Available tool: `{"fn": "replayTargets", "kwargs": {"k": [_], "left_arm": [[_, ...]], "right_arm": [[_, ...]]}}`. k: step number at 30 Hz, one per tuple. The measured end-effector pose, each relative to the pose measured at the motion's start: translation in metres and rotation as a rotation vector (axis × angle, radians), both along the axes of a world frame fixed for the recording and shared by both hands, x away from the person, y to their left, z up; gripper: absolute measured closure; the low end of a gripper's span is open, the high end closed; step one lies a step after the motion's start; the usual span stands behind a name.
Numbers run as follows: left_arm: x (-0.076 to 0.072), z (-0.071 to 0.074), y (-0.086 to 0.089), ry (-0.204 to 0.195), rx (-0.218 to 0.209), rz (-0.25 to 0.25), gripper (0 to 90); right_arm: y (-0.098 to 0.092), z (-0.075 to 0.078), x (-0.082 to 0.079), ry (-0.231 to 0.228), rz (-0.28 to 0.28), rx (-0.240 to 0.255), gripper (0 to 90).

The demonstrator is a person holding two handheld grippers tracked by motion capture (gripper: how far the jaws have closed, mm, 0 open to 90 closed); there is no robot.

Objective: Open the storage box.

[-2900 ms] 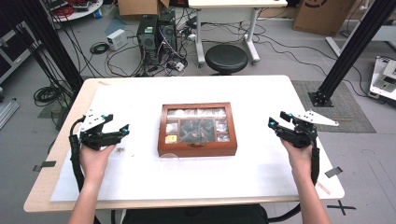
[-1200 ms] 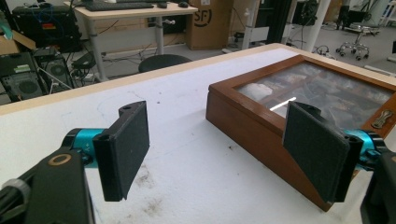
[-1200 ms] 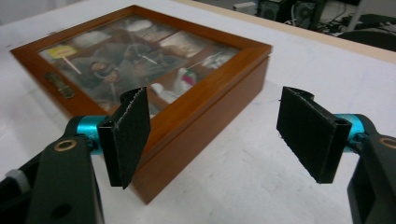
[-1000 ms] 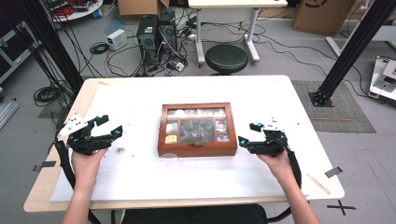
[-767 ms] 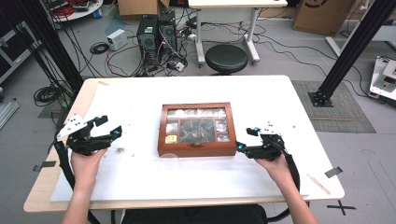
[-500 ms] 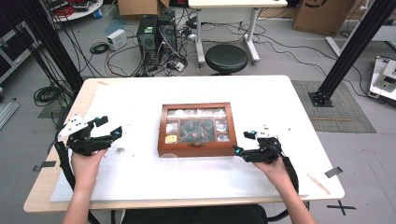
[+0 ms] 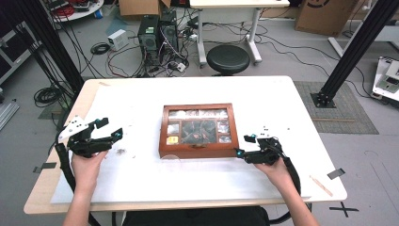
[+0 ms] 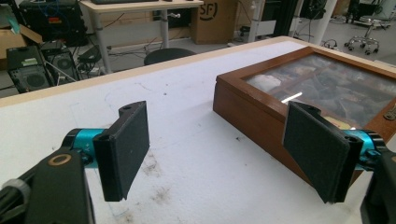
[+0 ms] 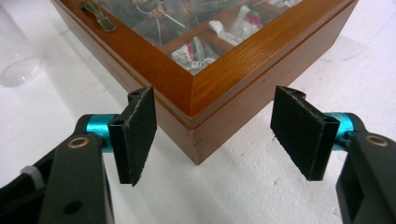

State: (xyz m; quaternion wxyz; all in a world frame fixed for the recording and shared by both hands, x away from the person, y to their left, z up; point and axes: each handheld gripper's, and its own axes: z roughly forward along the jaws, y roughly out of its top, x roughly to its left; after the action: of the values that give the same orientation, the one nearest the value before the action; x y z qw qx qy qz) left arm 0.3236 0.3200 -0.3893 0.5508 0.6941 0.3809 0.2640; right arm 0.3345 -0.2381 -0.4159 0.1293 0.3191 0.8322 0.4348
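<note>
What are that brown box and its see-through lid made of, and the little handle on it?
The box looks like varnished wood: warm brown with visible grain and a lid seam. Its lid pane seems glass or clear plastic, since it reflects light. The handle looks like aged brass-coloured metal.

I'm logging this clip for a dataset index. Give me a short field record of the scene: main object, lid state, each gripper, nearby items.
main object: wooden box with glass lid, mid-table
lid: down, brass handle at the front edge
contents: small items in compartments, unclear
right gripper: open, jaws have just been closing, astride the box's near right corner, pads not touching
left gripper: open, nothing between jaws, apart from the box
nearby: clear round dish at the box front
surface: white table
</note>
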Motion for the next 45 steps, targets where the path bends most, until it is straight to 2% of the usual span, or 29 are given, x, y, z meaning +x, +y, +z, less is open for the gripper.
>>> {"fn": "replayTargets", "kwargs": {"k": [14, 33, 45], "left_arm": [[0.0, -0.001, 0.0, 0.012, 0.005, 0.0, 23.1], [0.001, -0.003, -0.001, 0.025, 0.007, -0.001, 23.1], [0.002, -0.004, -0.002, 0.033, 0.006, -0.001, 23.1]], "right_arm": [[0.008, -0.005, 0.001, 0.023, 0.029, -0.041, 37.3], [0.012, -0.008, 0.004, 0.052, 0.034, -0.064, 44.9], [0.012, -0.007, 0.002, 0.016, 0.035, -0.078, 49.3]]}}
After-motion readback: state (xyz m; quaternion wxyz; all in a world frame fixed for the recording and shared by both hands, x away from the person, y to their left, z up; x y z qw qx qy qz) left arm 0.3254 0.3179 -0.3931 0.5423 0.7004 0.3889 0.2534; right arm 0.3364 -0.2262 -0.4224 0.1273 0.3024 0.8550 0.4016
